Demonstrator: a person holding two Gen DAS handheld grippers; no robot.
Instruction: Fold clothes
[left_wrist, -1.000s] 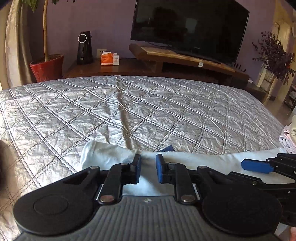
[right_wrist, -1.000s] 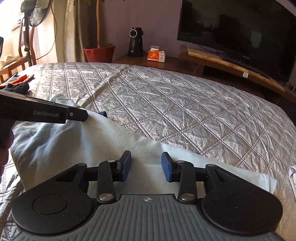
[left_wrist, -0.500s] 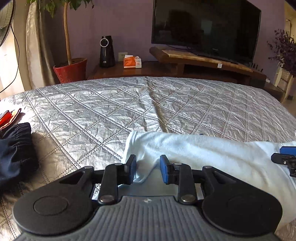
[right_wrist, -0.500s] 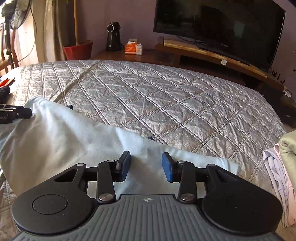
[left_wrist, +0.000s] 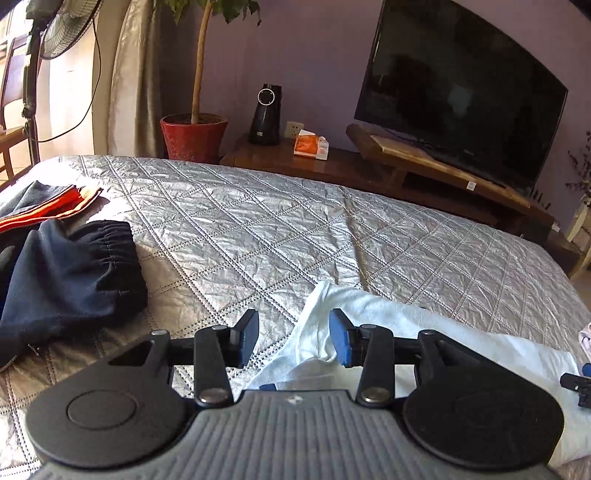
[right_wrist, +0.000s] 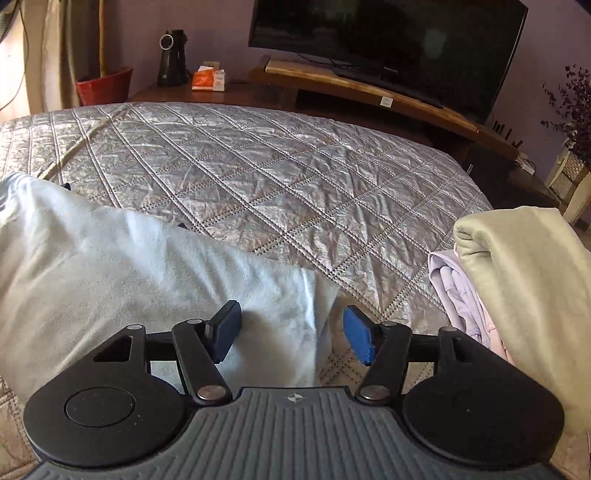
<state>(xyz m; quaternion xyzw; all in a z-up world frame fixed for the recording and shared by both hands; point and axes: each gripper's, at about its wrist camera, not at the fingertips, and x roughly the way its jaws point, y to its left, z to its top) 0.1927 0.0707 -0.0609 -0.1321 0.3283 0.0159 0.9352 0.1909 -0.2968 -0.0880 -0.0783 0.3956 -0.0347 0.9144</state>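
A pale blue garment lies stretched in a long band across the near side of the silver quilted bed. My left gripper hovers over the garment's left end with its jaws opening. The cloth edge lies below the gap and the pads do not press it. My right gripper is over the right end of the same garment, its jaws also opening, nothing pinched. The right gripper's tip shows at the far right edge of the left wrist view.
A dark navy garment and an orange-striped piece lie at the bed's left. Folded beige and lilac clothes are stacked at the right. Beyond the bed stand a TV, a wooden stand, a red plant pot and a fan.
Both grippers have opened wider and let go of the pale garment. The left one slid left, bringing the navy garment into view; the right one slid right toward the folded stack.
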